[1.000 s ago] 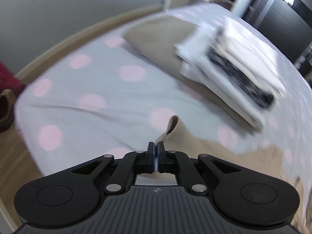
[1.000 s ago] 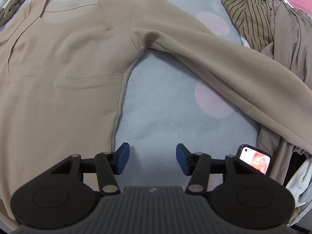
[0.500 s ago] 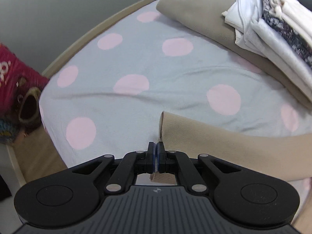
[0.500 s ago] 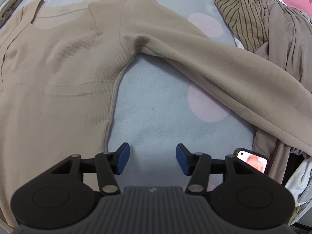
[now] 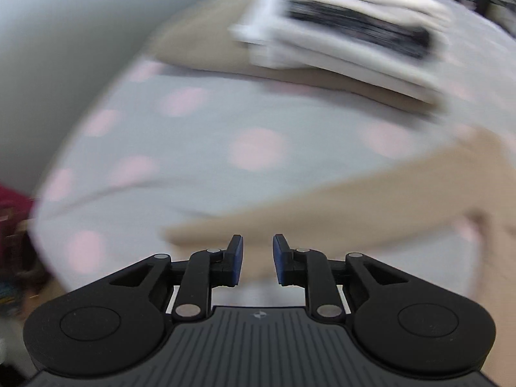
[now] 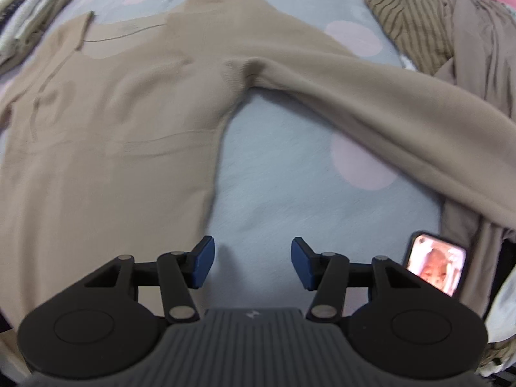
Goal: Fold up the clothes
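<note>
A beige sweater (image 6: 106,135) lies spread flat on a grey bedsheet (image 6: 283,167) with pink dots, its collar at the far side. Its right sleeve (image 6: 387,109) runs out to the right, and that sleeve's end lies over a brown garment (image 6: 477,32) in the heap at the right edge, beside a striped one (image 6: 409,16). The left wrist view, blurred by motion, shows the other sleeve (image 5: 322,206) stretched across the sheet just beyond the left gripper (image 5: 257,259), whose jaws stand a little apart with nothing between them. The right gripper (image 6: 251,262) hovers over bare sheet just right of the sweater's side seam, jaws wide apart and empty. A phone (image 6: 435,266) with a lit screen lies near right. A stack of folded clothes (image 5: 342,32) sits at the far side of the bed.
</note>
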`<move>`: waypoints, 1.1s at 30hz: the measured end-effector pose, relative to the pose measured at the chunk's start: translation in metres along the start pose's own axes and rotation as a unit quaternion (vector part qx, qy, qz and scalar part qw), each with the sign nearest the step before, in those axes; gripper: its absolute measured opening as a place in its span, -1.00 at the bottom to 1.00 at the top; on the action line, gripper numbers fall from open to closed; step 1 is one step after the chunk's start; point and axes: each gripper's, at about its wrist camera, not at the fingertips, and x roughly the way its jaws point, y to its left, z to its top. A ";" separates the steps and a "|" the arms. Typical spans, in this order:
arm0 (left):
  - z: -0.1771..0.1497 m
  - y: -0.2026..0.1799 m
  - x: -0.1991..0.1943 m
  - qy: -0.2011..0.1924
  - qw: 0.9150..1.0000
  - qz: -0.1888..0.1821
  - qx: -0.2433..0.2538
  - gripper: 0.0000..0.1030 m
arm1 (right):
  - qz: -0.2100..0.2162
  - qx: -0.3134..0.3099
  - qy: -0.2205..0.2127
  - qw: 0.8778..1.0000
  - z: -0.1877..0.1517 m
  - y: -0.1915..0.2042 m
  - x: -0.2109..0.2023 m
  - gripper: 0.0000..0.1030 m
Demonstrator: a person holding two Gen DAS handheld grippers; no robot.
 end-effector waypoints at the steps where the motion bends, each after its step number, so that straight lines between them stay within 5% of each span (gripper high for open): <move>1: -0.007 -0.014 0.000 0.008 1.000 -0.019 0.018 -0.64 | 0.006 -0.002 0.003 1.000 -0.005 0.002 -0.001 0.08; 7: -0.061 -0.094 0.006 0.072 0.983 -0.093 0.141 -0.64 | 0.018 -0.017 0.022 0.999 -0.036 0.012 -0.006 0.07; 16: -0.148 -0.160 0.009 0.138 0.928 -0.151 0.313 -0.64 | 0.025 -0.016 0.051 0.998 -0.083 0.011 -0.007 -0.07; 20: -0.169 -0.169 0.008 0.147 0.914 -0.157 0.345 -0.64 | 0.038 -0.016 0.058 0.997 -0.098 0.011 -0.008 -0.07; 28: -0.182 -0.180 0.019 0.155 0.912 -0.128 0.358 -0.63 | 0.032 -0.041 0.092 0.994 -0.124 0.022 0.004 -0.21; 33: -0.189 -0.185 0.019 0.149 0.916 -0.127 0.350 -0.69 | 0.041 -0.054 0.094 0.993 -0.128 0.030 0.004 -0.67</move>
